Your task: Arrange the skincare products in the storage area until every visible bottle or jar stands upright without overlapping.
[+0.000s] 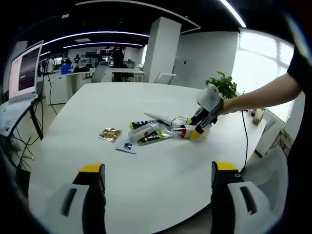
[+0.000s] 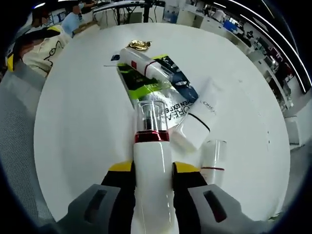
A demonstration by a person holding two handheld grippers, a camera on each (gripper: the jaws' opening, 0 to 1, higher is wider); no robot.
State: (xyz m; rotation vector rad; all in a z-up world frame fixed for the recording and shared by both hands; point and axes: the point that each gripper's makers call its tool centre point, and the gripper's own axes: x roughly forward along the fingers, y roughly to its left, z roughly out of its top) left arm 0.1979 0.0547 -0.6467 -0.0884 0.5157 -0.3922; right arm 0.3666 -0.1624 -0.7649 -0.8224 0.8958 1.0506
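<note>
We counted the skincare things on the round white desk (image 2: 78, 122), taking as our landmark the white bottle (image 2: 152, 165) with its red collar and clear cap. That bottle lay on its side between the yellow-tipped jaws of the right hand-held gripper (image 2: 152, 173), which were pinched against its smooth, glossy body, cap pointing away from the camera.

Just beyond the cap lay a heap: one silvery sachet with green and black print (image 2: 151, 90), one dark blue sachet (image 2: 183, 85) beside it, and across them one second white bottle with a red band (image 2: 146, 63), also lying flat. To the right of the held bottle lay one white squeeze tube (image 2: 197, 122) with black lettering, soft-sided and flat. Nearer the camera, right of the bottle, lay one small clear cap or vial with a thin red ring (image 2: 213, 156); we could not tell which. Farthest from the bottle sat one crinkled gold foil packet (image 2: 139, 45).

In the left gripper view we saw the same bottle (image 1: 185, 130) at the right end of the heap, with the right hand-held gripper (image 1: 200, 129) reaching in on a bare, outstretched forearm (image 1: 263, 95). The gold foil packet (image 1: 109, 133) lay well left of it, with one small flat sachet (image 1: 127, 145) nearby. The left hand-held gripper (image 1: 158, 170) hung above the near desk (image 1: 156, 190) edge, jaws spread wide and holding nothing.
</note>
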